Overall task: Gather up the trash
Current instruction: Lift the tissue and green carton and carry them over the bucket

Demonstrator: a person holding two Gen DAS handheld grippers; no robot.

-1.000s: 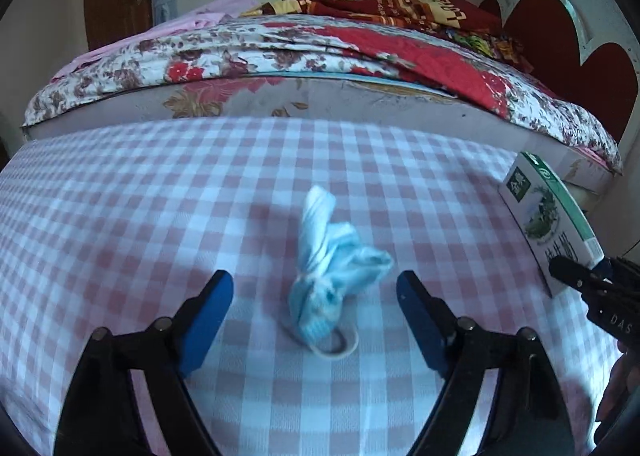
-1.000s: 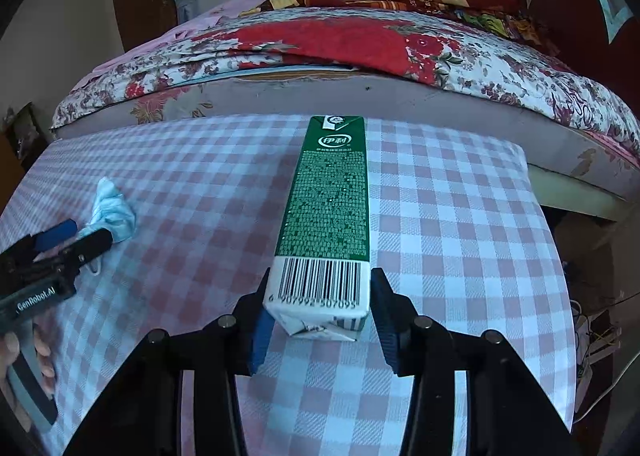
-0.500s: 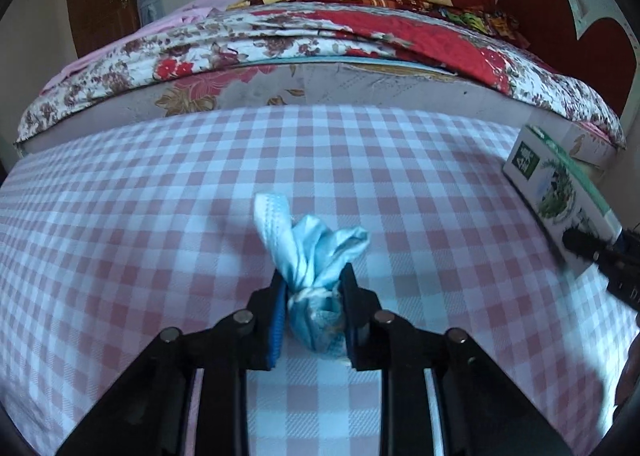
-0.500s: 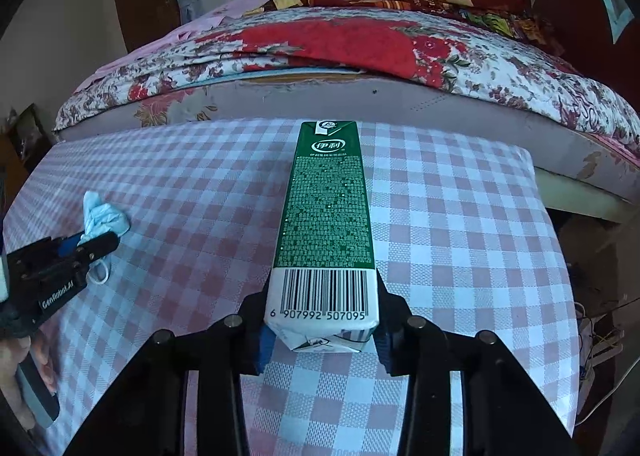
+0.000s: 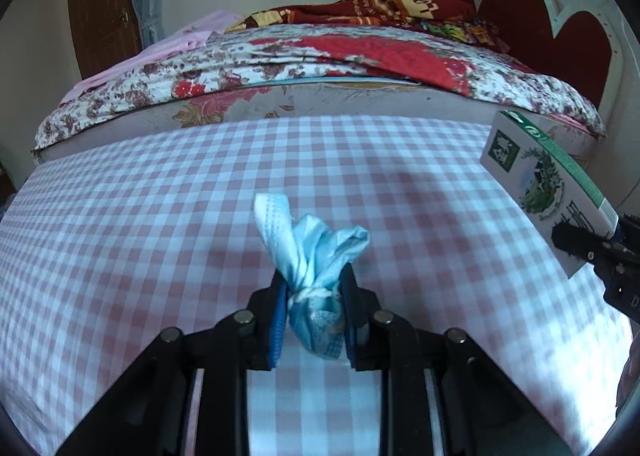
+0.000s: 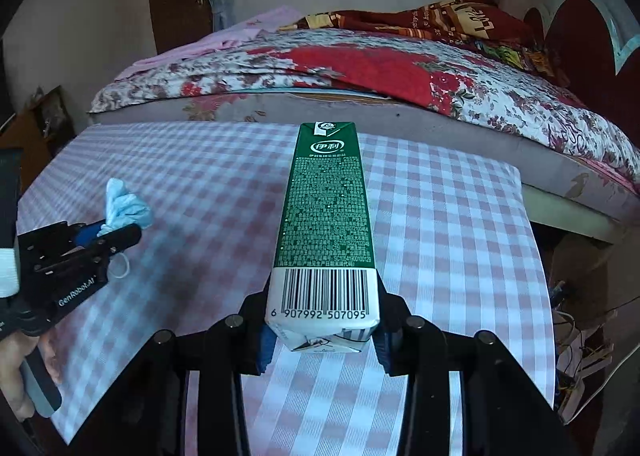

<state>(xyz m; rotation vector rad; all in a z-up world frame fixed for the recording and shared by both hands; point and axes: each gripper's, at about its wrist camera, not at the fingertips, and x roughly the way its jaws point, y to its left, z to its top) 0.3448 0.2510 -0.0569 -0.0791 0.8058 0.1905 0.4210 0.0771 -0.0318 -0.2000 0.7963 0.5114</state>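
My left gripper [image 5: 314, 308] is shut on a crumpled light-blue face mask [image 5: 312, 256] and holds it just above the pink checked tablecloth [image 5: 140, 236]. The mask also shows in the right wrist view [image 6: 126, 209], with its ear loop hanging under the left gripper [image 6: 116, 234]. My right gripper [image 6: 322, 330] is shut on a green and white milk carton [image 6: 326, 223] that points forward over the table. The carton also shows at the right edge of the left wrist view [image 5: 548, 191], held by the right gripper [image 5: 592, 246].
A bed with a floral and red quilt [image 5: 320, 63] runs along the table's far edge. A red headboard [image 5: 560, 31] stands at the right. The table's right edge [image 6: 536, 256] drops to a floor with cables [image 6: 576, 352]. A wooden door [image 5: 104, 11] is at the far left.
My left gripper closed on the face mask and lifted it off the cloth. My right gripper kept its hold on the carton and raised it a little.
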